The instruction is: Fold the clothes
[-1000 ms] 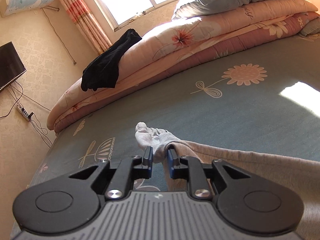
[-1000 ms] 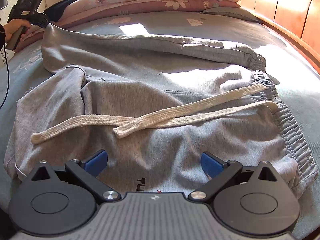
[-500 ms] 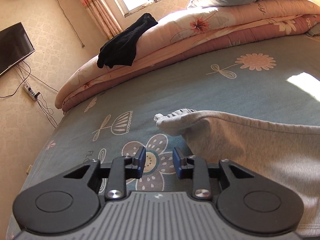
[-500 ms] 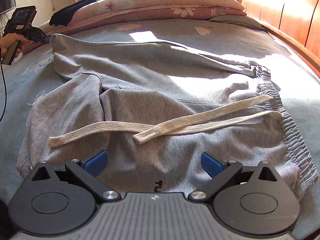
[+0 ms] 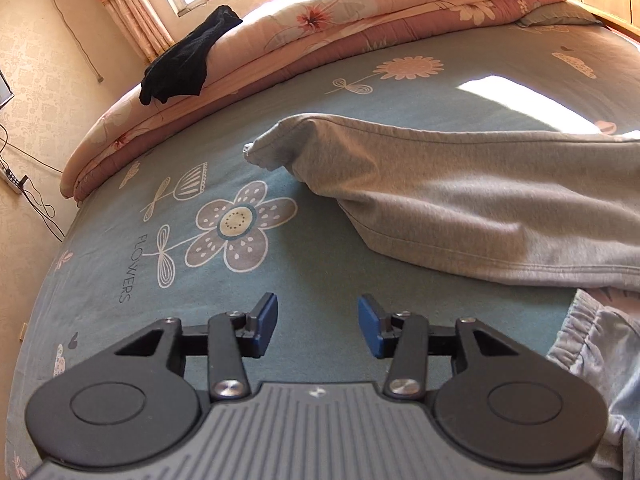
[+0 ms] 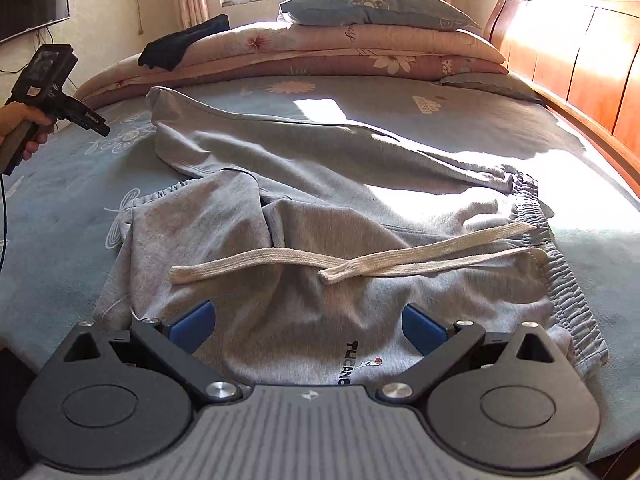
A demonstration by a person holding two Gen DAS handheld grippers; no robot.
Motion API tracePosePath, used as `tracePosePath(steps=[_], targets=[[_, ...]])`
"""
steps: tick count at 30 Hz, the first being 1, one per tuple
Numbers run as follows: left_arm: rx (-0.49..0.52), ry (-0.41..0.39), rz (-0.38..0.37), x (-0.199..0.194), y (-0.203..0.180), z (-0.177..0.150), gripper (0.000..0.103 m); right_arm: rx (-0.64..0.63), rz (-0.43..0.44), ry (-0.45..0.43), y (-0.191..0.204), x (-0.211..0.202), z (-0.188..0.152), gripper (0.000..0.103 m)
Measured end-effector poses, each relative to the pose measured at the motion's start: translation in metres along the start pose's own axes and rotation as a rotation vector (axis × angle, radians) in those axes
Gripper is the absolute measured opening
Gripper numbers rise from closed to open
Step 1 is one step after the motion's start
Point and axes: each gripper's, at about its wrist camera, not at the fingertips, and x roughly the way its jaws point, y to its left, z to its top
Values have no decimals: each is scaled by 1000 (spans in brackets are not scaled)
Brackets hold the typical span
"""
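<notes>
The left gripper [image 5: 318, 322], a black two-finger tool with blue pads, hangs over bare bed sheet with its jaws partly parted; they have just been opening, and nothing lies between them or touches the pads. In the right wrist view the same tool appears at the far left edge, carried in a person's hand [image 6: 24, 126]. The right gripper [image 6: 308, 326] stands with jaws spread wide above the near part of the grey cotton sweatpants [image 6: 320, 208], its pads clear of the cloth and gripping nothing. The sweatpants lie spread on the teal flower-printed bed sheet [image 5: 224, 280], elastic waistband to the right in that view, with a cream flat drawstring [image 6: 352, 264] stretched loose across the front. One trouser leg [image 5: 460, 196] reaches away toward the far left, its cuff end resting on the sheet, well apart from the left gripper. Beyond lie folded pink floral quilts [image 6: 360, 52], a black garment [image 5: 188, 60] draped over their end, and a grey-blue pillow [image 6: 372, 6] on top.
</notes>
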Motion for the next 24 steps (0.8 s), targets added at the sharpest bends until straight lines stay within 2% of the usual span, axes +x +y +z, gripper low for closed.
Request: tracePosePath(steps=[5, 9, 11, 20, 24], targets=[[15, 47, -117, -24, -36, -41, 53, -22, 29, -32, 4, -21, -7, 101], [-18, 71, -243, -44, -60, -75, 57, -25, 39, -49, 2, -32, -14, 101], [-49, 77, -279, -47, -66, -87, 59, -7, 46, -48, 0, -34, -17, 101], [-350, 109, -445, -27, -66, -106, 58, 12, 43, -38, -8, -42, -32, 101], [-465, 146, -482, -8, -64, -106, 58, 53, 25, -25, -17, -40, -34, 101]])
